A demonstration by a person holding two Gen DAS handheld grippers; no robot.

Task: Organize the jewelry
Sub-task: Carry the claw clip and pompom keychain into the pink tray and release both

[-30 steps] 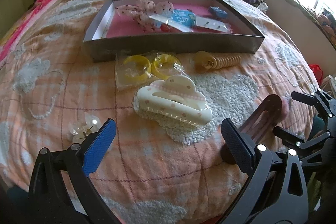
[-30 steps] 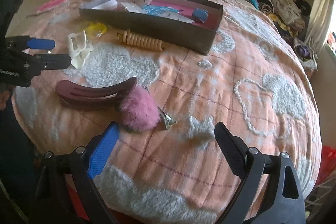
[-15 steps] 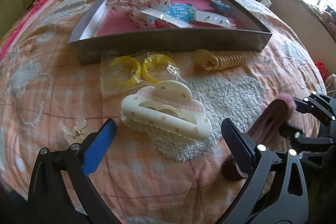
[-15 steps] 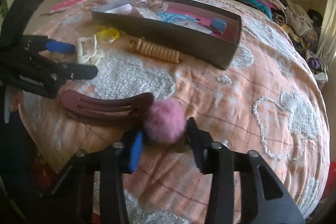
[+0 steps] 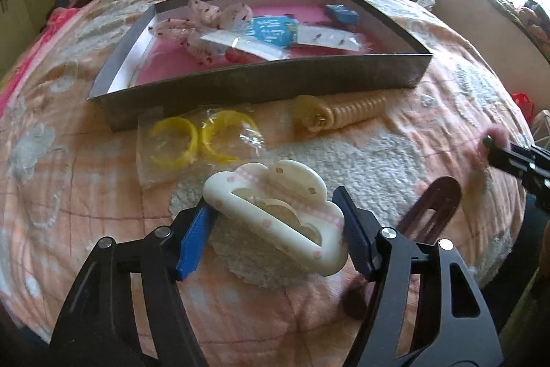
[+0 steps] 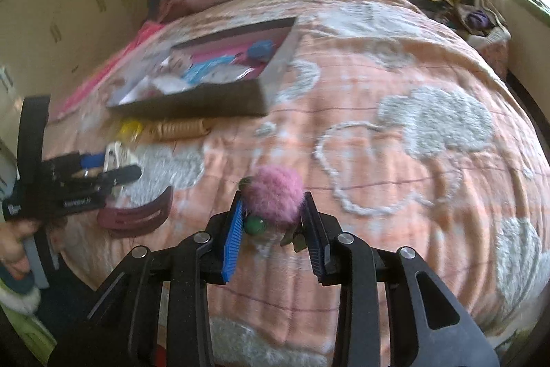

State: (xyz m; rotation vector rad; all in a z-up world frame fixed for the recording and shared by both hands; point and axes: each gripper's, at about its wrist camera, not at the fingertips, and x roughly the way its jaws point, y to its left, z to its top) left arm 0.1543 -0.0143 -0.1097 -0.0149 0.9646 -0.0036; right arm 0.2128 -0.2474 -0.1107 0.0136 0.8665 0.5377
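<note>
1. We are closing the left tool around the cream cloud claw clip on the bed; both pads are touching its ends.
2. We are gripping the pink pom-pom clip in the right tool, its jaws having just closed, held above the bed.
3. The gray box is sitting at 12 o'clock from the claw clip, the maroon barrette at 3 o'clock.

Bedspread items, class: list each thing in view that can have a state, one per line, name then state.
Left gripper: jaws just closing, cream claw clip between them, pads at its ends.
Right gripper: jaws closed on the pink pompom clip.
Cream claw clip: shut, on the bedspread.
Pink pompom clip: held, lifted.
Grey box: open, partly filled.
Maroon clip: lying loose.
Yellow hoops: bagged, outside box.
</note>
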